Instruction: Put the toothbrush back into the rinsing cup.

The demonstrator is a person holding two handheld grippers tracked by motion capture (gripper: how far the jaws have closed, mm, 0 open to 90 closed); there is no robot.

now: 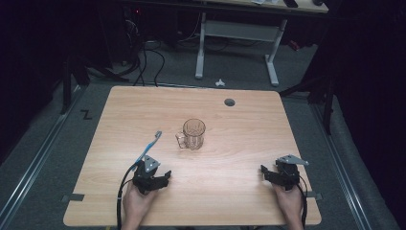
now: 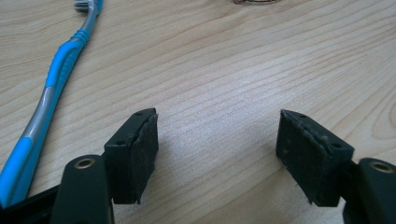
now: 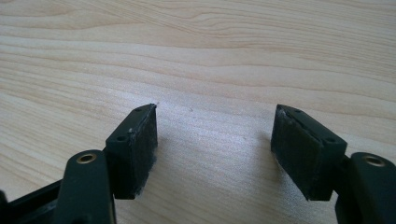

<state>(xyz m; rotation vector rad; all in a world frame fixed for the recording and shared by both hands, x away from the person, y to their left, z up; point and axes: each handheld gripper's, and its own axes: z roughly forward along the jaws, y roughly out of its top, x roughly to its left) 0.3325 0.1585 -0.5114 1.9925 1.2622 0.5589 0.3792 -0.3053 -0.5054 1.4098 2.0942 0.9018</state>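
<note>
1. Two grippers are held low over the near part of the wooden worktop (image 1: pixel 230 191), one in each of the person's hands.
2. The left gripper (image 1: pixel 160 178) is seen near the near-left corner in the high view, held by the left hand (image 1: pixel 138 203); its jaws are spread wide apart with nothing between them, and bare wood is seen between the pads (image 2: pixel 140 156) in the left gripper view.
3. The right gripper (image 1: pixel 268 173) is seen near the near-right corner, held by the right hand (image 1: pixel 289 201); its jaws are likewise spread apart and empty, with only wood grain seen between them in the right gripper view.
4. A blue and grey toothbrush (image 1: pixel 149 146) is laid flat on the worktop just beyond the left gripper, its head pointed toward the far edge; in the left gripper view its handle (image 2: pixel 44 107) is seen beside the left jaw, outside the gap.
5. A clear glass mug (image 1: pixel 193 133) is stood upright near the middle of the worktop, its handle turned toward the left edge, near the toothbrush head but apart from it.
6. A small dark round hole (image 1: pixel 230 102) is seen in the worktop near the far edge.
</note>
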